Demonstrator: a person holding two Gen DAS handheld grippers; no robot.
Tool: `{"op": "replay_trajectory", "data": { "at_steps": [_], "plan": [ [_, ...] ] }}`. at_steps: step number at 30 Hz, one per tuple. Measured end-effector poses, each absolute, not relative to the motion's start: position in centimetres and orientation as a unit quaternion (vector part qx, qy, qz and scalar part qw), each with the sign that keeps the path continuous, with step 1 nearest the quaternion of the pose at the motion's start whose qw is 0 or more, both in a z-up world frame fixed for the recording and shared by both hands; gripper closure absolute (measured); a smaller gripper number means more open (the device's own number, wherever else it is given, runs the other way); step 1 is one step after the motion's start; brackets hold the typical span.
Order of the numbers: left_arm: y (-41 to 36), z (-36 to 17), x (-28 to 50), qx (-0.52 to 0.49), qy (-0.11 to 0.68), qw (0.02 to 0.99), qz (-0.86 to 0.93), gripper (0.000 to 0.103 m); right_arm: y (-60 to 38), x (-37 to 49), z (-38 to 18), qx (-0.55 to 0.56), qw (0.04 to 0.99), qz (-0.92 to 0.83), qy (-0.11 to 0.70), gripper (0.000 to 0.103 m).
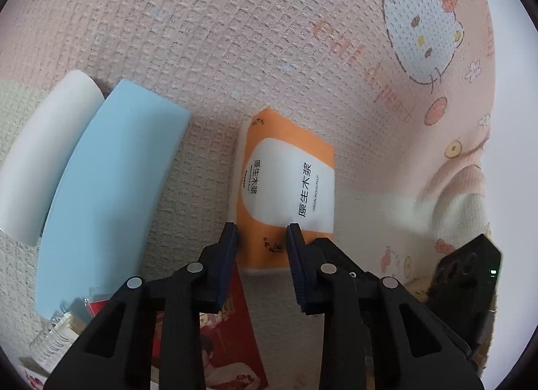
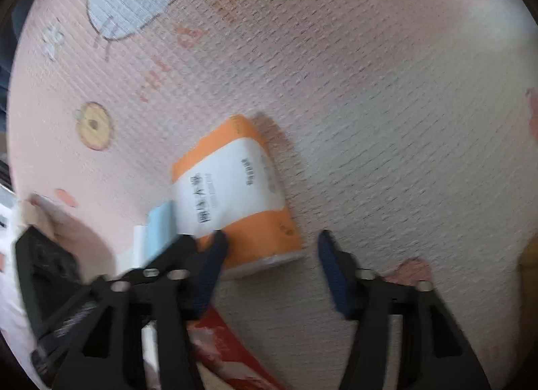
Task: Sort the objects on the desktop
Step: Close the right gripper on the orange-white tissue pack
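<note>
Left wrist view showed the left claw [image 1: 263, 232] tilted downward over the near end of an orange-and-white tissue pack [image 1: 289, 184] lying flat on the pink cartoon-print cloth [image 1: 235, 36] that covered the surface. Its two blue pads [image 1: 230, 238] stood a narrow gap apart, with the pack's near edge showing between and just beyond their tips; whether either pad touched the wrapper could not be told, and nothing looked clamped. Left of this claw lay a light blue foam block [image 1: 111, 181] with a white block [image 1: 43, 154] touching its far side. Below the claw, nearer the camera, were a red printed booklet [image 1: 235, 339] and a spiral-bound notebook [image 1: 53, 336].

Right wrist view, blurred, showed the right claw [image 2: 270, 238] also pitched downward, its pads spread wider and gripping nothing. Its left pad overlapped the pack's near corner, its right pad stood over bare cloth, so the pack sat ahead and left of this claw. The left claw's black body appeared at that frame's lower left.

Judging by this, the step in hand was taking hold of the tissue pack to sort it. The next move seemingly called for setting one claw squarely over the pack's narrow end, easing down, then closing on it without crushing the soft wrapper
</note>
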State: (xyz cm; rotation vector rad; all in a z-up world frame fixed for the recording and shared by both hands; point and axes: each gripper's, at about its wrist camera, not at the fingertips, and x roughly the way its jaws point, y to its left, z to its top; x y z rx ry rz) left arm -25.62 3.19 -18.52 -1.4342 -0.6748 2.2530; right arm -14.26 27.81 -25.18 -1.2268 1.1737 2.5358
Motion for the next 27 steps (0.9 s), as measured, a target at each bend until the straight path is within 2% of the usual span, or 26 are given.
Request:
{"op": "replay_trajectory", "data": {
  "at_steps": [5, 19, 27],
  "plan": [
    [3.1, -17.7, -25.1, -0.496, -0.242, 0.205, 0.808, 0.070, 26.9, -14.0, -23.4, -0.396, 0.051, 0.856, 0.327, 0.075],
    [2.8, -12.9, -21.8, -0.458, -0.234, 0.224, 0.828, 0.070, 24.7, -13.2, -18.9, -0.385, 0.062, 0.873, 0.294, 0.079],
    [1.3, -10.9, -17.4, -0.449, -0.235, 0.232, 0.830, 0.070, 22.5, -9.7, -16.4, -0.382, 0.053, 0.887, 0.255, 0.079]
  ]
}}
